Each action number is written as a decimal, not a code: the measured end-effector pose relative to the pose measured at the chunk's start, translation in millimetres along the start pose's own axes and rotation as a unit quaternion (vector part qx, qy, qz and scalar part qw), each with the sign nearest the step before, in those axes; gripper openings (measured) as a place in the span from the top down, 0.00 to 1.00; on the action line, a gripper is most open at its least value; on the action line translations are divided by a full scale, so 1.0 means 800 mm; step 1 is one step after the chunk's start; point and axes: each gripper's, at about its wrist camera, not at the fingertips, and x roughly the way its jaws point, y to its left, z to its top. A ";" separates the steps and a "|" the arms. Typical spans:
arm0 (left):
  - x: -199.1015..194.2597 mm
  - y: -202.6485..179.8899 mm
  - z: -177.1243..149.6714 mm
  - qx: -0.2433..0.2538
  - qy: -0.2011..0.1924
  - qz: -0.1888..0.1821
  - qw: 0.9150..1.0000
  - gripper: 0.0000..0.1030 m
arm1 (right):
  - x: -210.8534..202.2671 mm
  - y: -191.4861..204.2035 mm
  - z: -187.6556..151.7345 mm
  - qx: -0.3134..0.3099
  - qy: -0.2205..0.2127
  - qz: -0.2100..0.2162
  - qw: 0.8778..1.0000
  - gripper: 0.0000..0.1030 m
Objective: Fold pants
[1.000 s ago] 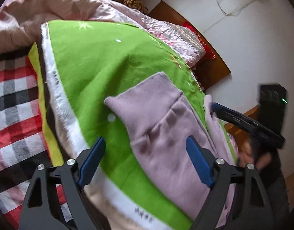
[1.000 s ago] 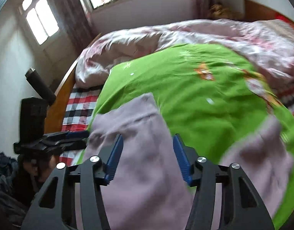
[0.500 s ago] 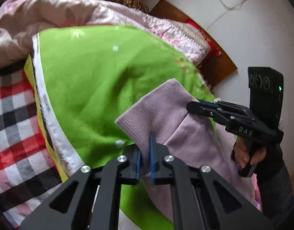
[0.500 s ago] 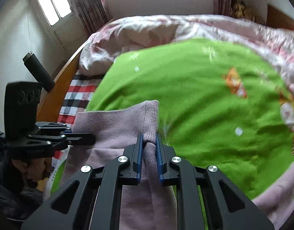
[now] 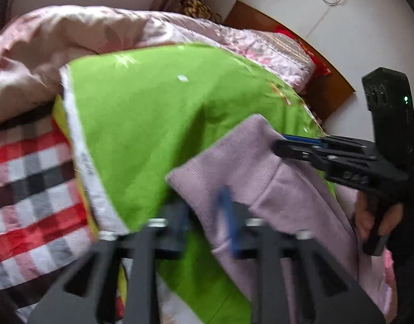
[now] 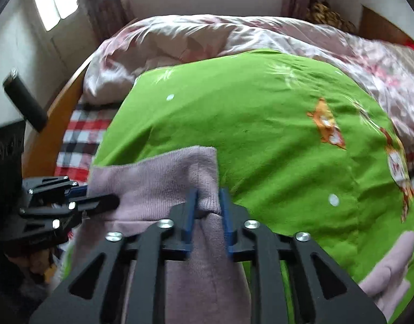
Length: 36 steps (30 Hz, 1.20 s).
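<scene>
Right wrist: pants (image 6: 163, 178) between parted tongs (image 6: 208, 202).

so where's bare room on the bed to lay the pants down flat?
Best patch: the green blanket, bare between the pink quilt behind and the lilac pants in front. The checked sheet strip beside the blanket's white edge is free but narrow. Crowded at the near edge: both grippers, left and right, sit at the waistband.

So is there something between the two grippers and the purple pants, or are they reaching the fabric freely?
Nothing visible blocks either one. The right gripper has the ribbed waistband of the pants between its blue pads, and the left gripper is at the other waistband corner. Both jaws have just been opening.
</scene>
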 end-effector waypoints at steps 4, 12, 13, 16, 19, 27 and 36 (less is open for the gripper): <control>-0.060 -0.016 0.004 0.008 -0.070 0.069 0.995 0.22 | -0.089 -0.020 -0.005 0.041 -0.069 0.009 0.997 0.37; -0.089 -0.152 -0.055 0.124 -0.003 -0.123 0.985 0.02 | -0.224 -0.186 -0.171 0.241 -0.113 -0.061 0.962 0.39; -0.081 -0.166 -0.065 0.133 0.014 -0.134 0.982 0.02 | -0.220 -0.200 -0.194 0.265 -0.101 -0.060 0.957 0.40; -0.047 -0.194 -0.094 0.162 0.063 -0.114 0.978 0.02 | -0.202 -0.216 -0.244 0.295 -0.071 -0.054 0.951 0.41; -0.018 -0.194 -0.111 0.180 0.083 -0.082 0.977 0.02 | -0.175 -0.217 -0.263 0.325 -0.060 -0.025 0.943 0.44; -0.068 -0.114 -0.070 0.074 0.027 -0.113 0.990 0.02 | -0.198 -0.164 -0.230 0.268 -0.118 -0.034 0.956 0.90; -0.097 0.004 -0.042 -0.063 -0.017 -0.093 0.993 0.02 | -0.200 0.074 -0.083 0.019 -0.123 -0.002 0.992 0.90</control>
